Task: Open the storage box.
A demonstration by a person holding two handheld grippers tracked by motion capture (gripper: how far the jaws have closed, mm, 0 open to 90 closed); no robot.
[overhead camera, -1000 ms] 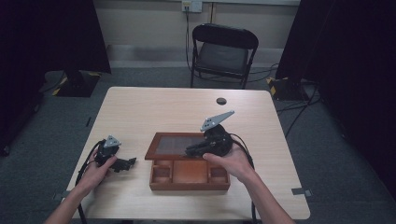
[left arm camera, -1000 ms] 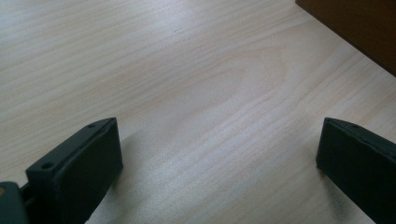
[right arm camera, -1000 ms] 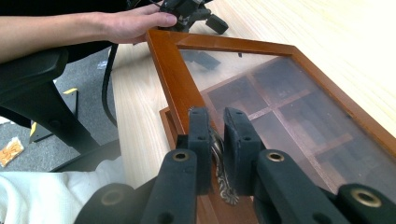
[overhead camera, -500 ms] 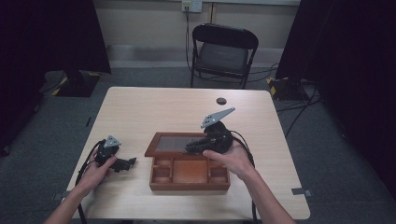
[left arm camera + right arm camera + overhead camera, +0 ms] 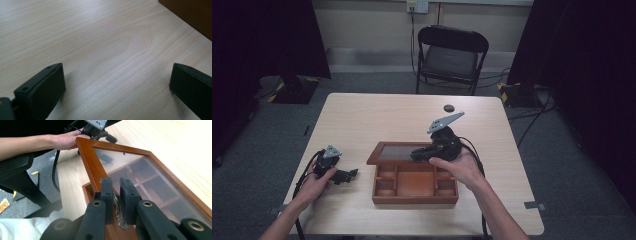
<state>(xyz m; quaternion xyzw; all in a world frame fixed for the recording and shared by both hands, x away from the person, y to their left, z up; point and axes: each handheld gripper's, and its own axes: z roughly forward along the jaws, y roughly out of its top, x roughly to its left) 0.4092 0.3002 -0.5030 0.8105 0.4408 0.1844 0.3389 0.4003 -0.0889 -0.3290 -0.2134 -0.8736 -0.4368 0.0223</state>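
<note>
Wooden box (image 5: 414,182) sits near the front middle of the table (image 5: 377,115): reddish-brown, varnished, with small square compartments around one wider middle bay. Its lid (image 5: 394,152) is a wood frame around a frosted, glassy pane and stands lifted along the far side.

Right gripper (image 5: 115,186), matte black with screw holes in the jaw arms, is clenched on a small ornate metal latch (image 5: 119,216) at the lid's front edge. Pads press close on either side of it. The high view gives the same gripper (image 5: 421,154) as a dark lump over the lid with a grey three-cornered plate on top; the latch is too small to see there.

Through the pane, the right gripper view shows the compartments blurred and dark. The lid frame is cut off at the picture's right edge.

Left gripper (image 5: 116,82) rests low over pale, fine-grained tabletop, jaws spread wide with nothing between. A brown corner, probably the box (image 5: 192,13), is at upper right. High view places this gripper (image 5: 349,175) just left of the box, apart from it.

A small dark round object (image 5: 448,107) lies on the far table edge; what it is I cannot tell.
</note>
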